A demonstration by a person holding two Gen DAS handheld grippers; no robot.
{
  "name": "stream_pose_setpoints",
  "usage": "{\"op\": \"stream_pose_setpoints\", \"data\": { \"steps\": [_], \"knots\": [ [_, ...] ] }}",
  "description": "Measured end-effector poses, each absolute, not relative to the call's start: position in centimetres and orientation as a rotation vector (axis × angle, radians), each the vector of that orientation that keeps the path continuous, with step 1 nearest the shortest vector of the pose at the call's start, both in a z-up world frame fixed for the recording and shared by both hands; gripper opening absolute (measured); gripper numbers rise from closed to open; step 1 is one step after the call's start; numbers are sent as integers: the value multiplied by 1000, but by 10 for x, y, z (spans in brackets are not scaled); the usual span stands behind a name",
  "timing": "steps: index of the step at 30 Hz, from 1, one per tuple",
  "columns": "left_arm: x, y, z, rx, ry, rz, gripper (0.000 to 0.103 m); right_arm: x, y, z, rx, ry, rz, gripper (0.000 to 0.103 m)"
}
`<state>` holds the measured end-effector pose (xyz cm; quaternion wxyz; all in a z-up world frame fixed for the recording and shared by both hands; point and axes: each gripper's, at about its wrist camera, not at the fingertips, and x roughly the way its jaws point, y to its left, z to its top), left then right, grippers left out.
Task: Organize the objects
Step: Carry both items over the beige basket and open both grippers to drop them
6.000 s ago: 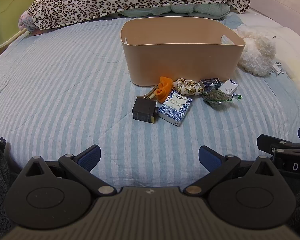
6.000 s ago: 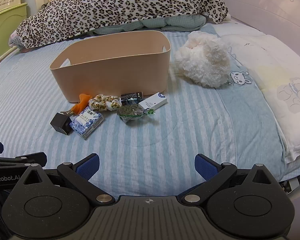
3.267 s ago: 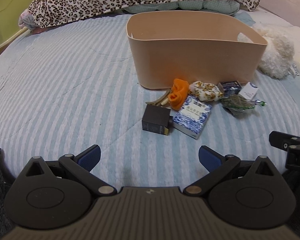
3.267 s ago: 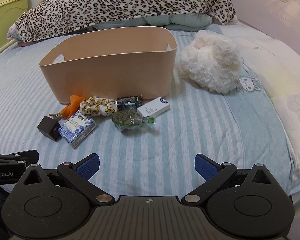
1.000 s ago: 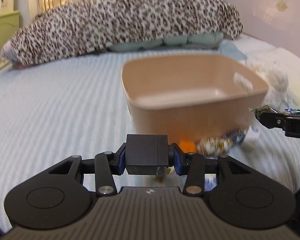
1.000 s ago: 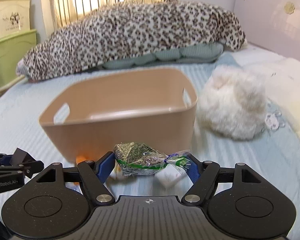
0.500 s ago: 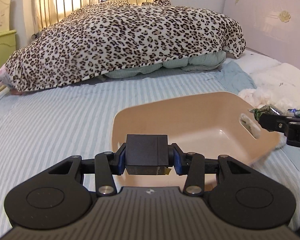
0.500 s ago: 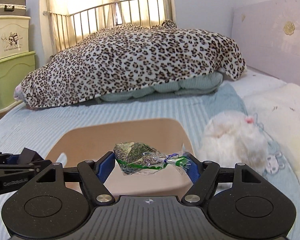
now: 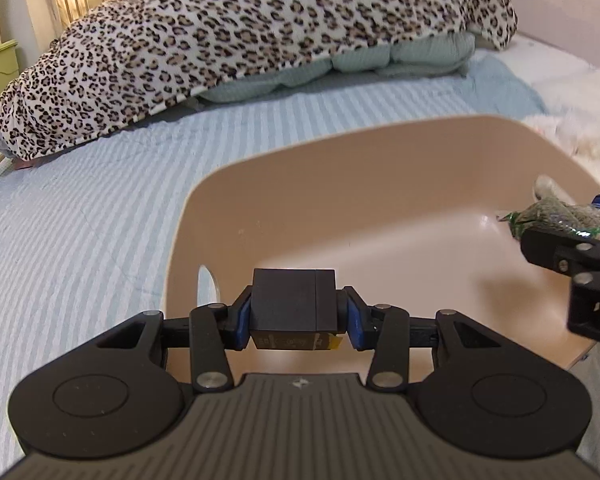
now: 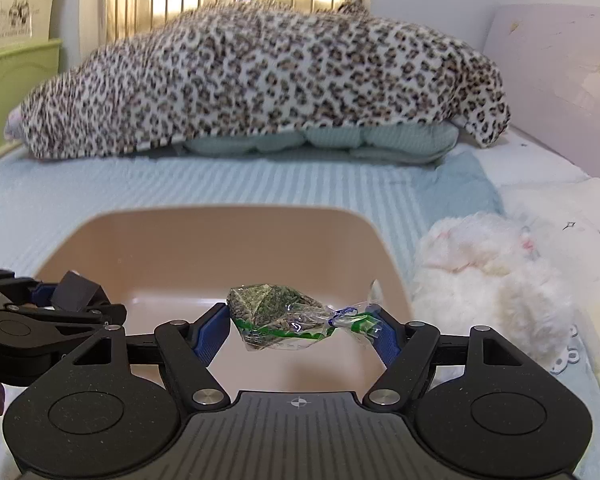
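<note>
My left gripper [image 9: 294,316] is shut on a small black box [image 9: 293,300] and holds it over the near left part of the tan bin [image 9: 380,168]. My right gripper [image 10: 302,330] is shut on a clear packet of green dried herbs [image 10: 278,314] and holds it over the same bin [image 10: 204,232]. The packet [image 9: 556,216] also shows at the right edge of the left wrist view, and the black box [image 10: 76,290] at the left of the right wrist view. The inside of the bin looks bare.
The bin stands on a blue striped bed cover [image 9: 80,208]. A leopard-print blanket [image 10: 260,80] lies at the back. A white fluffy toy [image 10: 492,280] lies right of the bin. A green cabinet [image 10: 16,92] stands at the far left.
Both grippers have moved forward and over the bin's opening, each still holding its object. The items left on the bed have gone out of view.
</note>
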<state>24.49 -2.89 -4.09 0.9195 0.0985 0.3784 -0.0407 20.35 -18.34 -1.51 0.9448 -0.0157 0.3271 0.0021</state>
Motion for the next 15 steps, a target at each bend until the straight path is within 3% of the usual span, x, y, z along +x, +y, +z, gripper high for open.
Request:
{"op": "stream_pose_setpoints", "data": {
  "steps": [5,6,9,15],
  "knots": [
    [241,-23,-38,195,785,-107,47,207,-178,-27,-59,715,4,74],
    [239,-22,-33,190,779,-109,50,206,-177,-27,-60,715,1,79],
    [228,-17,-17,175,743,-111,71,198,-181,-21,-43,697,-3,80],
    [197,-1,8,181,695,-112,78,169,-195,5,4,650,-22,94]
  ]
}}
